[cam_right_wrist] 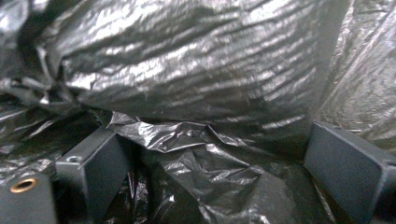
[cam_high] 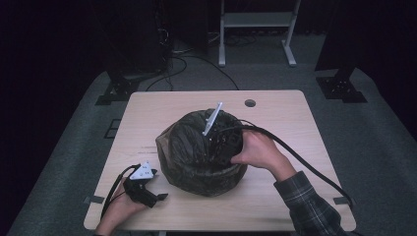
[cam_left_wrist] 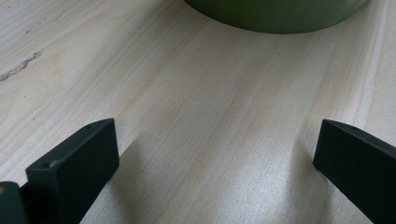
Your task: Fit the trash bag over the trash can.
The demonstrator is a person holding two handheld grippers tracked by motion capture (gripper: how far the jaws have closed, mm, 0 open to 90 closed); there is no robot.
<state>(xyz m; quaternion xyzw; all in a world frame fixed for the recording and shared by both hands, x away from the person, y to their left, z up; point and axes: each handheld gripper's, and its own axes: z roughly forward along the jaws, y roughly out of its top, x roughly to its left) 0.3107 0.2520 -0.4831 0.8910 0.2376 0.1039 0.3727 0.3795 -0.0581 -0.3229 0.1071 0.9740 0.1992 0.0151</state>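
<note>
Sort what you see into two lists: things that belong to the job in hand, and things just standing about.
In the job: bin, black liner, right gripper open inside the liner.
Standing about: left gripper open over the table, white frame, floor cables.

I'm working in what looks like a lab recording setup: one pale wooden table (cam_high: 147,105) on grey carpet (cam_high: 373,137), dark curtained surround, loose floor cables (cam_high: 196,64), black stand feet (cam_high: 115,91), a white metal frame (cam_high: 255,22) behind.
</note>
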